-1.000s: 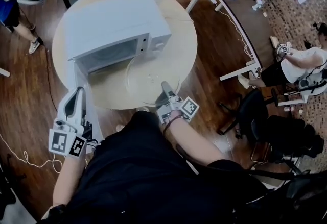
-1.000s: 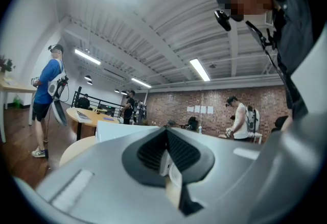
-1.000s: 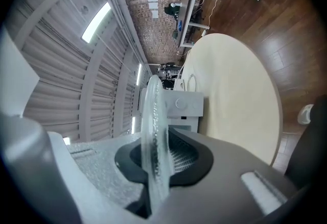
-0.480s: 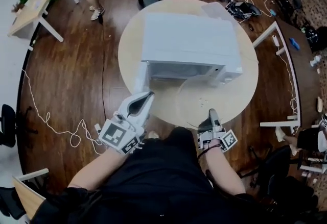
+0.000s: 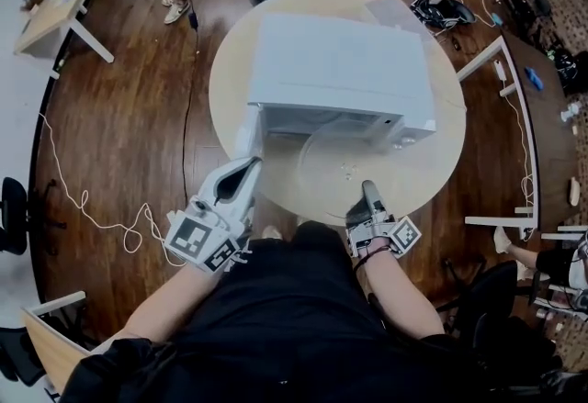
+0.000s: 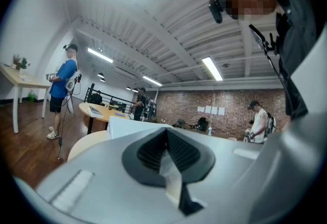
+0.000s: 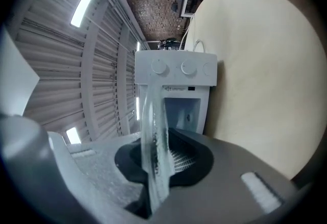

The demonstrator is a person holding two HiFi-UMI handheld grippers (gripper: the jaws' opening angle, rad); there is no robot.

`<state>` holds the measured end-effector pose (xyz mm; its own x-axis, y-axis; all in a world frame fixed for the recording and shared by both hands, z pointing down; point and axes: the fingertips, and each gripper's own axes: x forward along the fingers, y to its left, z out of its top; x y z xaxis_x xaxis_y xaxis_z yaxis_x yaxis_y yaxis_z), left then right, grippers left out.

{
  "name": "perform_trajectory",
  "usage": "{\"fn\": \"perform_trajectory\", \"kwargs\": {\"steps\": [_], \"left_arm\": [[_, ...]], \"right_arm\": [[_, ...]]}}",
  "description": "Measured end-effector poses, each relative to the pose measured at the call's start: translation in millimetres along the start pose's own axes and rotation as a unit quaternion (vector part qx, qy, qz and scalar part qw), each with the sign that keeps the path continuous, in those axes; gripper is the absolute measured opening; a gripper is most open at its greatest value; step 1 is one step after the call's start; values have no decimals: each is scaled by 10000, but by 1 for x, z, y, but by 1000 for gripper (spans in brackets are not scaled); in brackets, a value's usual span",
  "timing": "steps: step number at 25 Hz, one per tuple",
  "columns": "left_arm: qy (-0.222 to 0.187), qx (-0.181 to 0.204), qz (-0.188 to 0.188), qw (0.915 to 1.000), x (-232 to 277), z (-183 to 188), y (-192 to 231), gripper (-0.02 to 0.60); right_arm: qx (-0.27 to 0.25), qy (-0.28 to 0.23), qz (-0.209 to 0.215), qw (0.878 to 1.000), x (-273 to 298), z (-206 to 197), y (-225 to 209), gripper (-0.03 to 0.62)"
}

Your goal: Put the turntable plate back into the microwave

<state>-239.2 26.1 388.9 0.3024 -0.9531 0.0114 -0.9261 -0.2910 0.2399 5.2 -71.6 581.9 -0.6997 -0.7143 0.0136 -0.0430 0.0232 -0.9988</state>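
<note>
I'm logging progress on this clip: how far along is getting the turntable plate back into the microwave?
Done: the microwave door stands open, and the glass turntable plate has been picked up by its near edge. In hand: the right gripper has its jaws clamped on that edge, with the plate's far edge about at the cavity mouth. Left: slide it fully inside, seat it and let go.
</note>
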Motion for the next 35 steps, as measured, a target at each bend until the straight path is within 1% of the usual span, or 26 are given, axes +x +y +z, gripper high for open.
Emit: {"fn": "perform_trajectory", "kwargs": {"steps": [5,9,14,20,24,27,29,31,32,35], "left_arm": [[88,-91,256,9996,-3,-4,8,3],[72,-181,427,9989,-4,-2,11,3],[84,-76,470,9988,-3,3,6,3],[30,224,334,9992,5,14,-16,3],[-25,199,449,9988,3,21,-13,3],[-85,254,425,9987,1,28,-16,3],[-47,259,397,9989,-3,32,-17,3],[16,292,476,9984,-13,39,-9,3],[33,319,534,9981,-17,41,-5,3],[28,324,640,9974,-16,33,-3,3]], "right_arm": [[107,229,-20,9997,10,-5,0,29],[144,450,-19,9989,17,-9,3,29],[178,718,81,9972,31,-20,8,29],[85,1019,54,9947,47,-22,6,31],[76,1124,41,9936,58,-24,3,31],[72,1148,63,9933,66,-24,5,31],[-92,1155,207,9931,70,-24,7,31],[-268,1236,434,9910,83,-33,9,31],[-256,1288,472,9902,92,-40,8,31],[-38,1368,215,9904,101,-45,2,31]]}}
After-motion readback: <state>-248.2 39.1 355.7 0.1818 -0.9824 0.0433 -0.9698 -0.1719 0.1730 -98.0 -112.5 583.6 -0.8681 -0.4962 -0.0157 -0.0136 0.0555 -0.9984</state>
